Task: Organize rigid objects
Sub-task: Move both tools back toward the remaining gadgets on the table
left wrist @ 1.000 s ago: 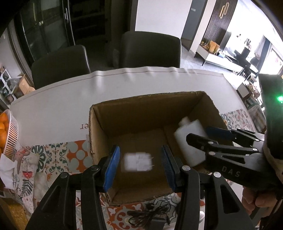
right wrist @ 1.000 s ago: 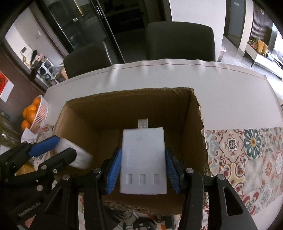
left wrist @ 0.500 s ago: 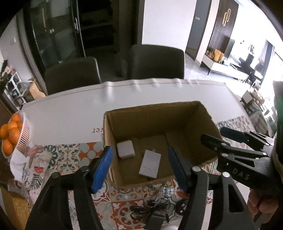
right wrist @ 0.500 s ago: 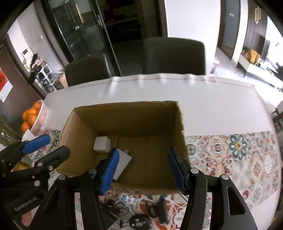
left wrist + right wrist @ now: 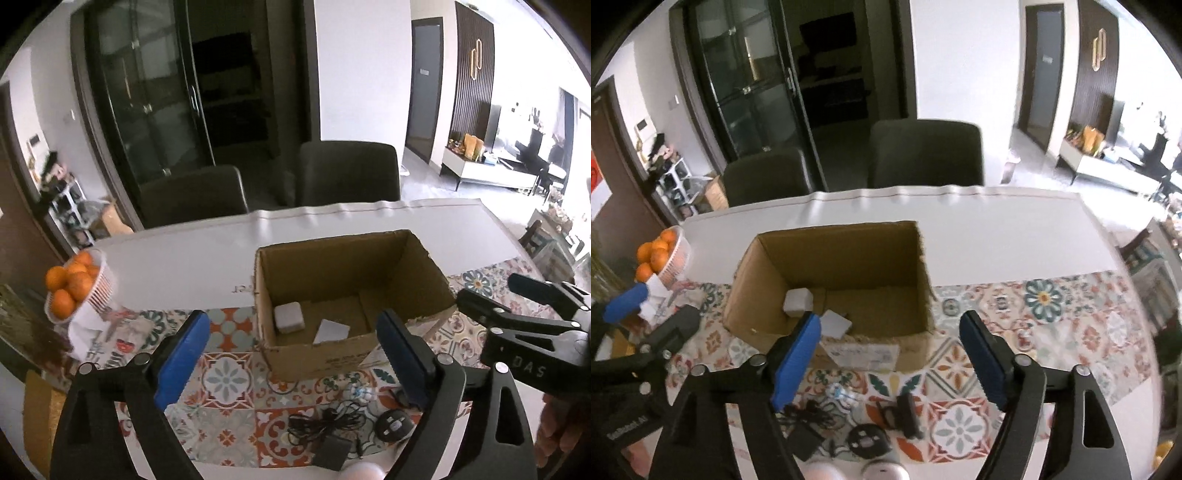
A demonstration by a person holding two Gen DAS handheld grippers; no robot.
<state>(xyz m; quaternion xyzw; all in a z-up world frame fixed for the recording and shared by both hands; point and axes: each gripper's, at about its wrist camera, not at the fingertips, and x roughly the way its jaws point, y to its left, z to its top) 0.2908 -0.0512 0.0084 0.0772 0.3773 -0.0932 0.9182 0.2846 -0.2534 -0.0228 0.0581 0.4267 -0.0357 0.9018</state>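
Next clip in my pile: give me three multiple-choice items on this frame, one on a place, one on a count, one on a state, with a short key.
1. Where does the basket of oranges stand relative to the cardboard box?
A. Inside it
B. To its left on the table
C. On a chair

2. How many white items lie in the box?
A. Two
B. Four
C. None

3. How are the left tongs and right tongs?
A. Both shut on an item
B. Only the left one open
C. Both open and empty

Key: 1 B, the basket sits at the table's left edge, apart from the box. 2 A, a white cube and a flat white adapter rest on the box floor. 3 C, the blue pads stand wide apart with nothing between them.
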